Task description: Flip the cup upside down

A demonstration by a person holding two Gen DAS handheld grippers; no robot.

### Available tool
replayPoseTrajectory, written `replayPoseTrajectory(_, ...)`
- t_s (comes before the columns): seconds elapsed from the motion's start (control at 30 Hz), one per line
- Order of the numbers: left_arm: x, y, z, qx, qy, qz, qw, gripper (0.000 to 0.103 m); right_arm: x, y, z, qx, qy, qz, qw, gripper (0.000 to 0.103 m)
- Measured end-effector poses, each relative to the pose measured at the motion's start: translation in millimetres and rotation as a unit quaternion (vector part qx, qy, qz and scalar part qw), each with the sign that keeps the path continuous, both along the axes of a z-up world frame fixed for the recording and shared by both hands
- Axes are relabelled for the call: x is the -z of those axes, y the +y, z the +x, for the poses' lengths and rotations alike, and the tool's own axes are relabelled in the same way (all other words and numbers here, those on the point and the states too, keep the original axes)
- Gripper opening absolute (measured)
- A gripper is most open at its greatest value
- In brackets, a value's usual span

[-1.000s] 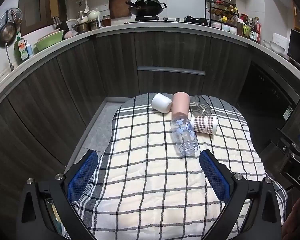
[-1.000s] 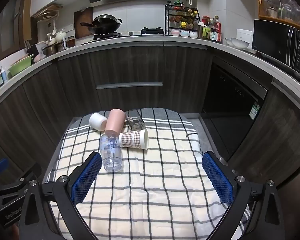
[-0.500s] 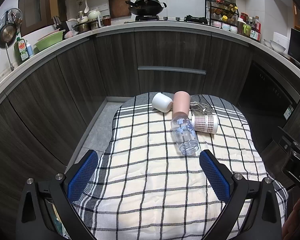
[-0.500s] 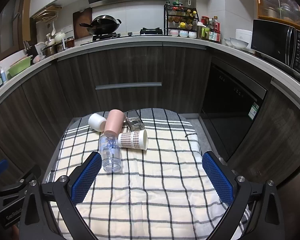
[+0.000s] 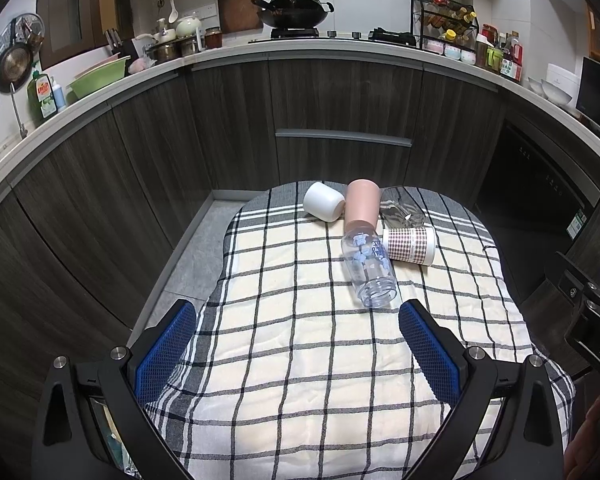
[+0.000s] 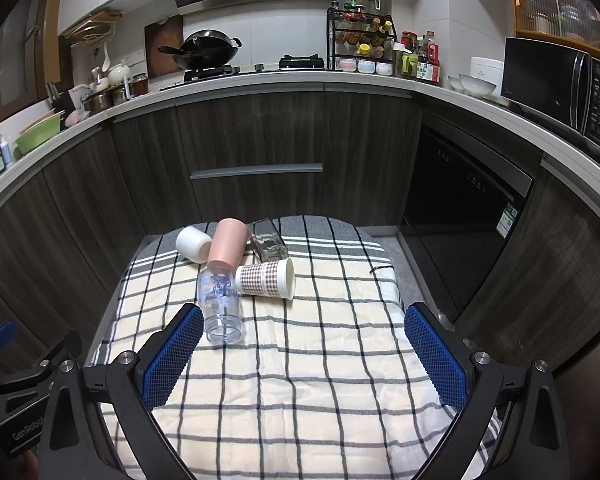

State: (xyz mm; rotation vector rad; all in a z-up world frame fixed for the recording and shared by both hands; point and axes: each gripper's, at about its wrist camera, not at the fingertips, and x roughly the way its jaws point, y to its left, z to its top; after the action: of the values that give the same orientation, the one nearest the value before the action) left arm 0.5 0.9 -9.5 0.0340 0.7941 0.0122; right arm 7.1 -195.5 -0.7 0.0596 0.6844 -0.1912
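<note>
Several cups lie on their sides at the far end of a checked cloth (image 5: pixel 300 360) on a small table. A white cup (image 5: pixel 323 201) lies far left, a pink cup (image 5: pixel 362 207) beside it, a clear glass (image 5: pixel 400 213) to its right, a brown-checked paper cup (image 5: pixel 409 245) in front of the glass, and a clear tumbler with blue print (image 5: pixel 369 269) nearest. They also show in the right wrist view: white cup (image 6: pixel 193 243), pink cup (image 6: pixel 227 247), glass (image 6: pixel 269 245), paper cup (image 6: pixel 265 279), tumbler (image 6: pixel 220 305). My left gripper (image 5: pixel 298 354) and right gripper (image 6: pixel 304 354) are open, empty, short of the cups.
Dark kitchen cabinets (image 5: pixel 340 112) curve around the table, with a worktop holding a wok (image 5: pixel 292 12), a spice rack (image 6: pixel 358 46) and a microwave (image 6: pixel 560 88). A strip of grey floor (image 5: pixel 188 256) lies left of the table. The right gripper's body (image 5: pixel 588 312) shows at the left view's right edge.
Both grippers have moved slightly; the cups sit a little lower in the right wrist view. The cups have not moved and both grippers stay open.
</note>
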Motion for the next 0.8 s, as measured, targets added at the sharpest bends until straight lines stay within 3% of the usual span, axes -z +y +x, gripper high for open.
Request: replayPoseTrajectory(0.8, -0.3, 1.1, 0.9, 0.000, 0.002, -0.001, 1.0000, 0.103, 0.1, 0.5, -0.1, 0.000, 0.001, 0.002, 1.000, 0.101)
